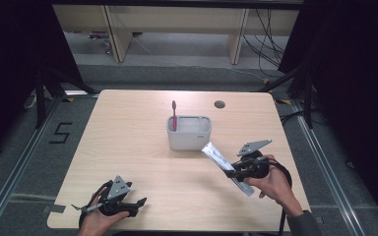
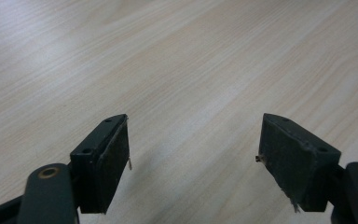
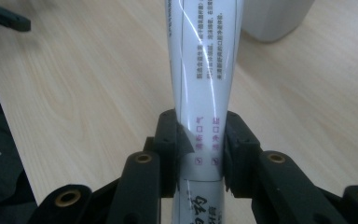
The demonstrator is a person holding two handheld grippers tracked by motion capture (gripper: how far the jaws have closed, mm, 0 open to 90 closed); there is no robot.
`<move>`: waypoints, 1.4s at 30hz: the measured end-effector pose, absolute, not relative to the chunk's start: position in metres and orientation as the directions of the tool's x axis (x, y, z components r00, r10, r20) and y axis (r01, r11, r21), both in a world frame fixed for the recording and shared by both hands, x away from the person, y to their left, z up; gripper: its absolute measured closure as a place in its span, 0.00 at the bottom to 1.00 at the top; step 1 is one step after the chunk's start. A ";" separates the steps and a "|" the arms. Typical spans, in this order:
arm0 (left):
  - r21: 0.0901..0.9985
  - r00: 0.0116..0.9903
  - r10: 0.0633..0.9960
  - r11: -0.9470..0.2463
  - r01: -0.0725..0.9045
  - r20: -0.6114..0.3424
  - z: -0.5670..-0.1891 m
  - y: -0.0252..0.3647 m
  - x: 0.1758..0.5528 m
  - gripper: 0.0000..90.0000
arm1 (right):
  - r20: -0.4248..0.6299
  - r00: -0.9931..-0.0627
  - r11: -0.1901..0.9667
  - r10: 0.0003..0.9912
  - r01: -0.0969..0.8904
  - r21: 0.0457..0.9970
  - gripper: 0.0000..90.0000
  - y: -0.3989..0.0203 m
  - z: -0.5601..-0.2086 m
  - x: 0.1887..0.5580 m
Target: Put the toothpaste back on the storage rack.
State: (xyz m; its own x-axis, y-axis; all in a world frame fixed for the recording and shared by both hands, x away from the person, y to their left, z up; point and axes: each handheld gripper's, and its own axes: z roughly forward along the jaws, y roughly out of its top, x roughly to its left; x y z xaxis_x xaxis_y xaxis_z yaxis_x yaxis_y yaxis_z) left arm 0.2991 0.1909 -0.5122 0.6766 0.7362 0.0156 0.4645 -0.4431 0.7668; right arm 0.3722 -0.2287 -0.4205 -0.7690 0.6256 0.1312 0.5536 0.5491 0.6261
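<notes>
A white toothpaste tube [image 1: 220,158] with printed text is held tilted above the table's right front, its flat end toward the holder. My right gripper [image 1: 235,173] is shut on the tube, and in the right gripper view the pads [image 3: 229,144] press on both sides of the tube [image 3: 205,56] near its lower end. A white holder [image 1: 189,137] stands at the table's middle with a pink toothbrush [image 1: 174,114] upright in its left part. My left gripper [image 1: 110,206] rests at the front left, open, with only bare wood between its pads [image 2: 112,158].
The light wooden table [image 1: 128,147] has a round cable hole [image 1: 219,104] at the back right. In the right gripper view the holder's corner [image 3: 275,18] lies just beyond the tube, and the table's edge [image 3: 9,140] runs along the left.
</notes>
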 end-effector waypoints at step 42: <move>0.776 0.680 0.734 -0.429 0.462 0.001 -0.514 0.190 0.300 0.27 | 0.111 -0.746 0.278 0.657 0.376 0.884 0.79 -0.205 -0.382 0.434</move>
